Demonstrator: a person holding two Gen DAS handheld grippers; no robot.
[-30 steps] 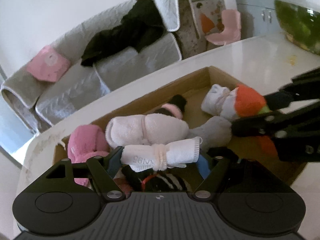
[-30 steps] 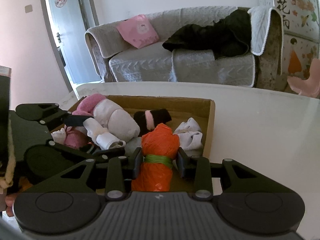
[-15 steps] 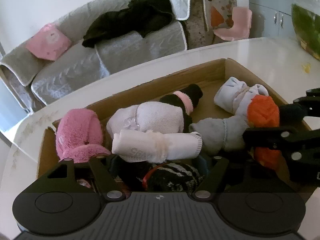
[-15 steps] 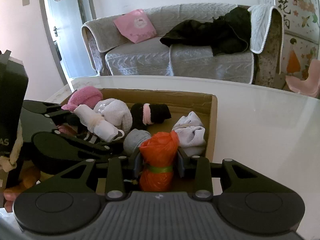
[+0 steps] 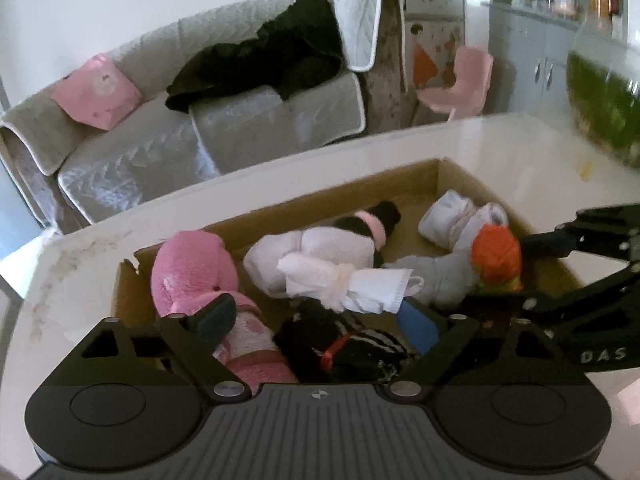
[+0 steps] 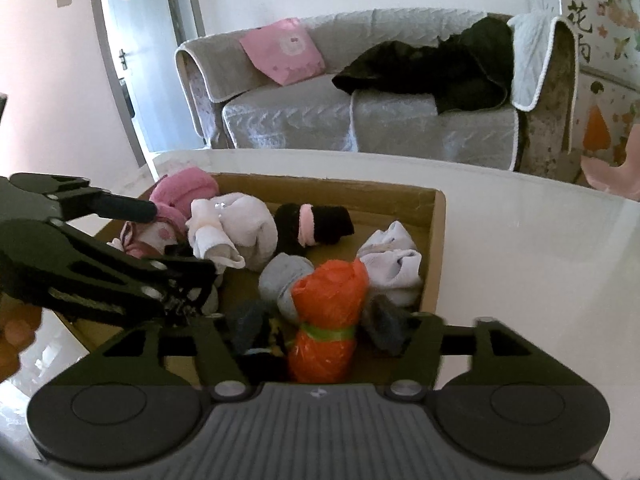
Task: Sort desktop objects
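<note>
Sitting upright in the cardboard box [image 6: 438,240], near its right wall, the orange roll [image 6: 326,316] (green band round its middle) is seen between the fingers of the right gripper [image 6: 320,330]; those jaws are opening and the pads stand clear of it on both sides. The white roll [image 5: 348,286] is lying across the pile in the middle of the box, tied at its waist, resting on a larger white bundle [image 5: 316,256]. The left gripper [image 5: 316,320] is over the box's near end with jaws opening, fingers wide apart, nothing clamped; a black striped roll [image 5: 352,348] lies beneath the gap. Also packed in: pink bundle [image 5: 192,268] at the left end, black-and-pink roll [image 6: 312,224] toward the far wall, grey roll [image 6: 284,280] touching the orange one, pale bundle [image 6: 394,260] in the far right corner. The box rests on a white table [image 6: 520,260].
</note>
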